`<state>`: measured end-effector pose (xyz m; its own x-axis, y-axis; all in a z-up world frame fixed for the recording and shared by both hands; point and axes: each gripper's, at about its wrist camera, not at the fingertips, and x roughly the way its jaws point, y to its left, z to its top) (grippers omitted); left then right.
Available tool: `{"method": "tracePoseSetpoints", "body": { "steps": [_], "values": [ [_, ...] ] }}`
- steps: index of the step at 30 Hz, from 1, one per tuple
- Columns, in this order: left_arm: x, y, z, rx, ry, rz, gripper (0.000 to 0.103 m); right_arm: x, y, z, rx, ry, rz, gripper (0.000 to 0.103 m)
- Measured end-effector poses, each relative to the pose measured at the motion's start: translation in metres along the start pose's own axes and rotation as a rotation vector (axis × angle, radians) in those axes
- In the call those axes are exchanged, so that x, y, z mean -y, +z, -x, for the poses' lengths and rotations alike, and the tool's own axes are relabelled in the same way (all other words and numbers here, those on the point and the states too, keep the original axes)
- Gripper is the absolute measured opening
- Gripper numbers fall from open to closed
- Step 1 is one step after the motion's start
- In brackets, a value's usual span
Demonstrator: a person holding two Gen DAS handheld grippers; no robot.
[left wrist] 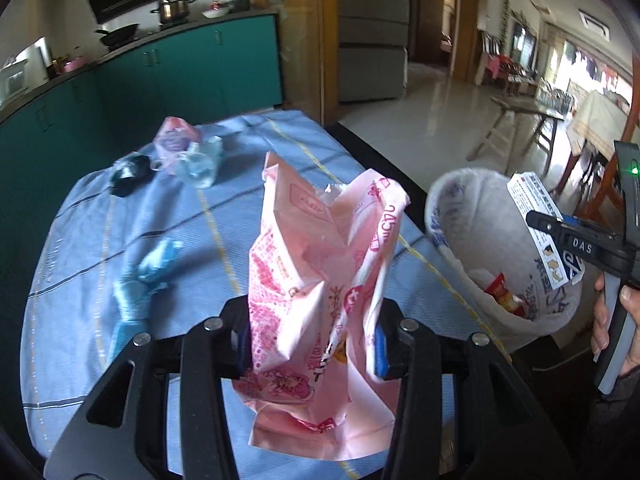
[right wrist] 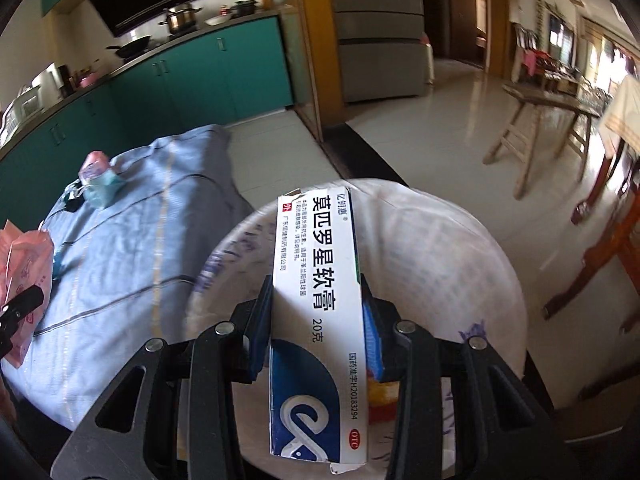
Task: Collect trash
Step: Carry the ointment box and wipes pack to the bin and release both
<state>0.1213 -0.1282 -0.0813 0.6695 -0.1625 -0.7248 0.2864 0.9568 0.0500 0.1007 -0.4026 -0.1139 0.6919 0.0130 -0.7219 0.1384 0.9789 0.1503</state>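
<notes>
The ointment box (right wrist: 316,320) hides most of the bin's (right wrist: 460,248) contents.

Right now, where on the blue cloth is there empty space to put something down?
The blue cloth is bare along its near left edge, beside the twisted blue wrapper, and in the middle strip beyond it. The far corner is crowded: black lump, pink packet, face mask.

Blue striped tablecloth (left wrist: 100,240), teal cabinets (right wrist: 192,80), steel pot (right wrist: 182,18), black wok (left wrist: 118,34), wooden stool (right wrist: 532,120)
</notes>
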Motion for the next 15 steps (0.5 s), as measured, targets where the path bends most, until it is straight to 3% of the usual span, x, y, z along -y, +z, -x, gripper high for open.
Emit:
{"method": "tracePoseSetpoints", "body": {
  "steps": [5, 15],
  "values": [
    [0.023, 0.001, -0.017, -0.035, -0.003, -0.045, 0.045, 0.022, -0.005, -0.019, -0.033, 0.011, -0.05, 0.039],
    [0.025, 0.004, -0.032, -0.063, 0.006, -0.035, 0.045, 0.011, -0.001, -0.043, -0.061, -0.004, 0.025, 0.039]
  ]
}}
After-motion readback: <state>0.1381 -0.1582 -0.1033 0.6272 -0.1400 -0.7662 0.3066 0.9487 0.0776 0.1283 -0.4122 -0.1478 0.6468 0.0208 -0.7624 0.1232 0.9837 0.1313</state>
